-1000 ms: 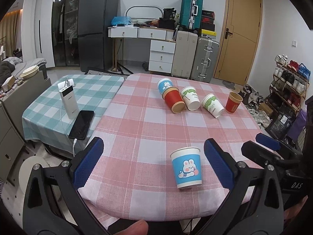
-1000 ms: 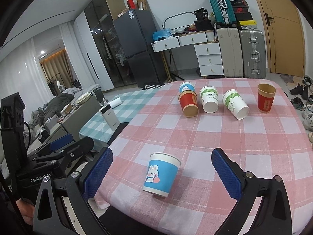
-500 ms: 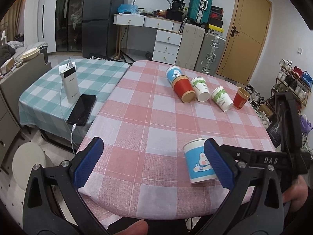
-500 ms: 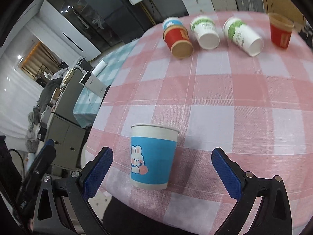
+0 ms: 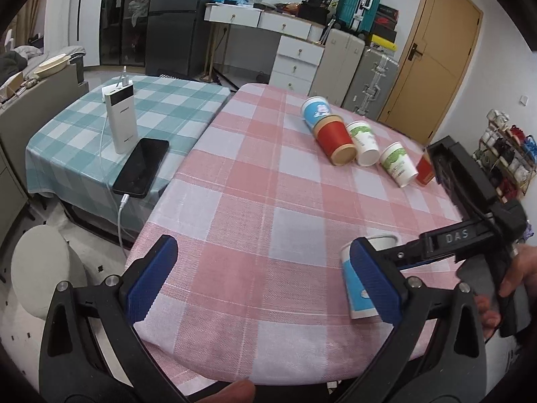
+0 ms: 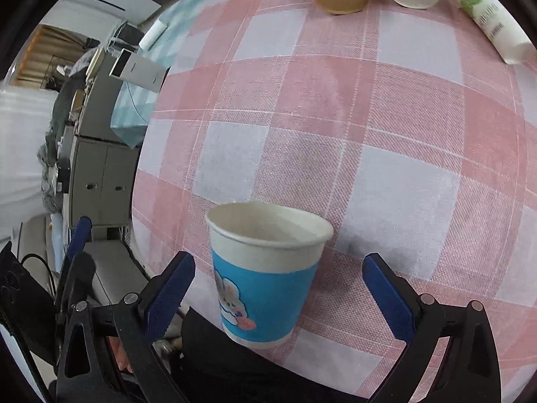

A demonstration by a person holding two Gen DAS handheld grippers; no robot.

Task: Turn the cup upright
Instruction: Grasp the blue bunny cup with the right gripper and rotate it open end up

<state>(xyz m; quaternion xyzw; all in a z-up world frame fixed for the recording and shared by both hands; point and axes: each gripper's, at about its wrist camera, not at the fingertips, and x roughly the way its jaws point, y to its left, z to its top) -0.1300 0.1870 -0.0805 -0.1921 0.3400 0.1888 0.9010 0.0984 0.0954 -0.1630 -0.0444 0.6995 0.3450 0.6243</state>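
A blue and white paper cup with a rabbit print (image 6: pixel 265 275) stands upright near the front edge of the pink checked table (image 6: pixel 369 134). My right gripper (image 6: pixel 278 294) is open, its blue pads on either side of the cup without touching it. In the left wrist view the same cup (image 5: pixel 355 285) is partly hidden behind my left gripper's right finger (image 5: pixel 376 278). My left gripper (image 5: pixel 265 277) is open and empty, to the left of the cup. Farther back lie a blue cup (image 5: pixel 315 110), a red cup (image 5: pixel 335 141) and two white and green cups (image 5: pixel 364 141) on their sides.
A small red cup (image 5: pixel 424 171) stands at the far right, partly hidden by the right gripper's body. A teal checked side table (image 5: pixel 110 127) on the left carries a power bank (image 5: pixel 120 117) and a phone (image 5: pixel 141 166). Suitcases, drawers and a door stand behind.
My right gripper has dropped and closed in on the rabbit cup, so the cup now sits between its open fingers. The left gripper has shifted left, away from the cup.
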